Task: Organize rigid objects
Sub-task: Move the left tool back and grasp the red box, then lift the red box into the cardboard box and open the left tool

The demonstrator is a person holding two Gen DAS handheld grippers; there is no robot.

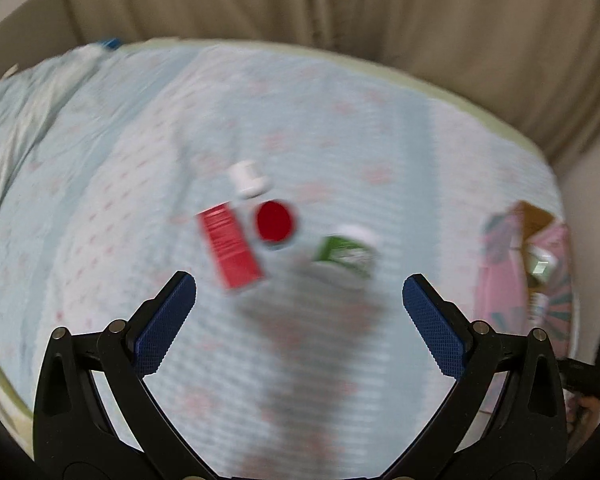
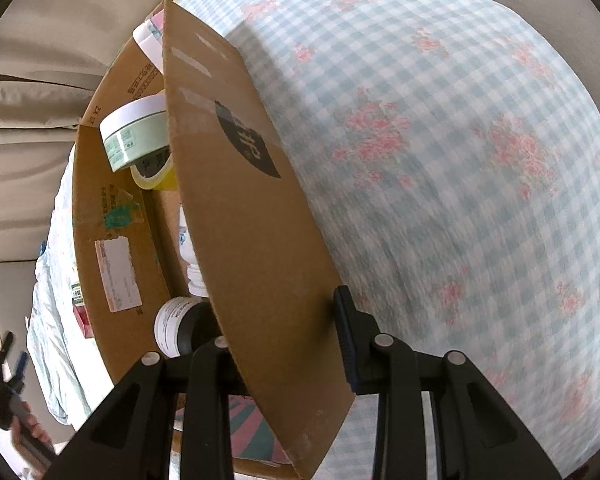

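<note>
With our right gripper (image 2: 284,320) we pinch the upright flap (image 2: 236,184) of the cardboard box (image 2: 112,216), fingers closed flat on the stiff board from both sides, most likely to hold the box open and steady on the bed (image 2: 460,160) while things go in. Inside it already lie a pale green round tin (image 2: 134,136), a roll of yellow tape (image 2: 152,174), a white bottle (image 2: 190,252) and a small dark jar (image 2: 176,326).

Our left gripper (image 1: 300,312) hangs over the soft checked bedcover with its blue textured fingers (image 1: 164,328) spread wide and nothing between them. Just ahead, still to be collected, lie a flat red carton (image 1: 230,246), a round red-lidded jar (image 1: 274,222), a small white bottle (image 1: 248,178) and a green-labelled bottle (image 1: 346,254), all hard-sided and blurred.
</note>
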